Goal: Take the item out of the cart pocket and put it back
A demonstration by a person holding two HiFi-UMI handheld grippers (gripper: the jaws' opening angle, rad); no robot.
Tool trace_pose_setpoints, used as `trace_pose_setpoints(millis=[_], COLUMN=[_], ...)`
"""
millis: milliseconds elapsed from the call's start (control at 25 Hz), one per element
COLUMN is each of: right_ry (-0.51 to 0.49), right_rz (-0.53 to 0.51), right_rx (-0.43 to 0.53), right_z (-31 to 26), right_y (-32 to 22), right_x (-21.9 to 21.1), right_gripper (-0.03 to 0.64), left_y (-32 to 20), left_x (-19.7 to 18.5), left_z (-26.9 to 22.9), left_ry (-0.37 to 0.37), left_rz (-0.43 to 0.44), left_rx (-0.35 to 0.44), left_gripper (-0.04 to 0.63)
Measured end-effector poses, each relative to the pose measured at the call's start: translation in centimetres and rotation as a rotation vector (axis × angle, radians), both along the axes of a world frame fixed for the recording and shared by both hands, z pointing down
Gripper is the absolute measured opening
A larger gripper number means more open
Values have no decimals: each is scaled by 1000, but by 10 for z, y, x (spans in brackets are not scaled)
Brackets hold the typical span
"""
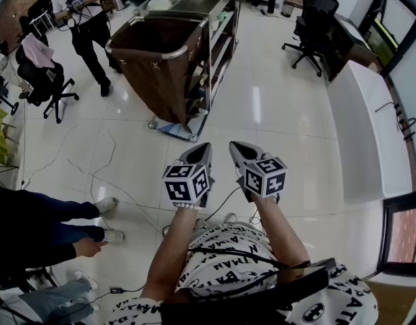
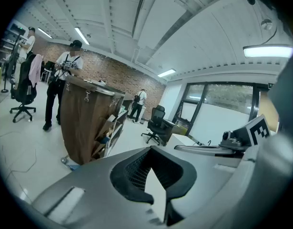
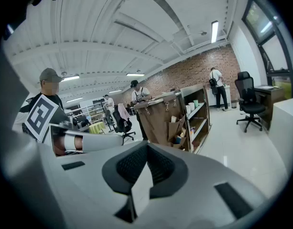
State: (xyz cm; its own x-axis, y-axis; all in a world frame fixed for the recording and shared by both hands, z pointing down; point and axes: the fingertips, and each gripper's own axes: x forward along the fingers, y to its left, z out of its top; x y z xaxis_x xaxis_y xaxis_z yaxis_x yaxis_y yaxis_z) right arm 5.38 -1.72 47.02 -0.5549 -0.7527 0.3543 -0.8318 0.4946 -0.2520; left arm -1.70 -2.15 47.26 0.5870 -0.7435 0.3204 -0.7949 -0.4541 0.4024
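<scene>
The housekeeping cart (image 1: pixel 194 80) with its brown laundry bag (image 1: pixel 157 63) stands on the floor some way ahead of me. Brown side pockets (image 3: pixel 176 128) hang on the cart's end, with cardboard-like items sticking out of them; the left gripper view shows these pockets (image 2: pixel 107 128) too. My left gripper (image 1: pixel 202 149) and right gripper (image 1: pixel 236 146) are held side by side in front of my chest, pointing at the cart and well short of it. Both are shut with nothing between the jaws. Their tips meet in the left gripper (image 2: pixel 153 150) and right gripper (image 3: pixel 146 146) views.
A person (image 1: pixel 86 19) stands at the cart's far left. Office chairs (image 1: pixel 45 80) (image 1: pixel 312 26) sit at the left and back right. A long white counter (image 1: pixel 363 127) runs along the right. Cables (image 1: pixel 93 168) trail over the floor, and a seated person's legs (image 1: pixel 52 222) are at my left.
</scene>
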Motion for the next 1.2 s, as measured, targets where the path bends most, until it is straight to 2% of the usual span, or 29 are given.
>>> trace_pose_setpoints(millis=[360,400,440,480,560,600,640,720,760,1080,1120,1200], right_ry=[9,8,6,6,10,14,18,27,32,79,84,96], right_rz=[67,76,81,83,80,75,68,54,46,-42,-56,-85], right_rx=[66,71,73,74,76,76,76,77,74,11,1,-24], right_z=[-2,-3,-3,-4,-4,-3,-1,4,9,71,79,97], right_y=[-17,-21,-25,-31,-44,-51,-60,-82,-95,-211,-225,-253], right_x=[2,4,5,5,4,3,2,-2,-3,-16,-17,-20], right_gripper=[23,33,82,103,104,137,169,172,193,198,222,224], left_y=[-3,-4,-5,-8,-14,-17,-21,-35,-43,-126,-138,-161], left_x=[-16,-18,-20,-22,-26,-27,-28,-31,-33,-36,-34,-29], left_z=[7,8,9,10,12,13,15,18,19,53,58,68], left_ry=[-7,-11,-15,-17,-18,-19,-22,-29,-32,-76,-82,-95], left_rz=[22,25,28,29,28,27,25,16,9,-54,-59,-70], left_rx=[-4,-4,-5,-7,-13,-15,-17,-18,-19,-62,-73,-93], left_gripper=[0,0,0,0,0,0,0,0,0,0,0,0])
